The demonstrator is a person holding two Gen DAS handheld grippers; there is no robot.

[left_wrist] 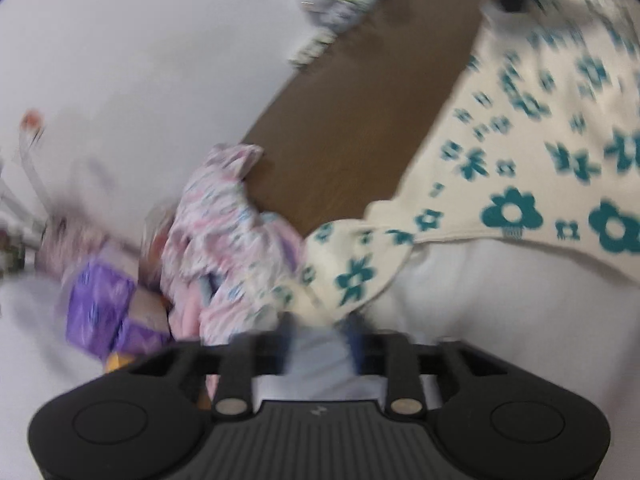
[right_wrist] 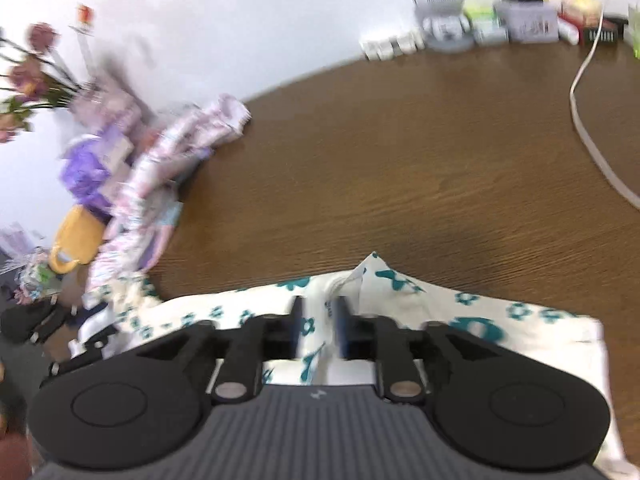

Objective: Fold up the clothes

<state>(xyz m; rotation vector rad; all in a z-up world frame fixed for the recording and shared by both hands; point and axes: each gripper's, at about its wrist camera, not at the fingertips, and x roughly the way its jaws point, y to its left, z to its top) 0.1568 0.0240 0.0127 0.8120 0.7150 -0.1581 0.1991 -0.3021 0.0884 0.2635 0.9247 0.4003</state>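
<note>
Cream cloth with teal flowers (left_wrist: 532,152) hangs stretched between both claws above the brown desk (right_wrist: 400,160); left claw (left_wrist: 320,334) pinches one bunched end, right claw (right_wrist: 318,330) clamps the other; its long axis runs claw to claw.

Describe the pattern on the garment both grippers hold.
Cream garment with teal flowers, clearest in the left wrist view.

No text or label can be read; all blurred.
</note>
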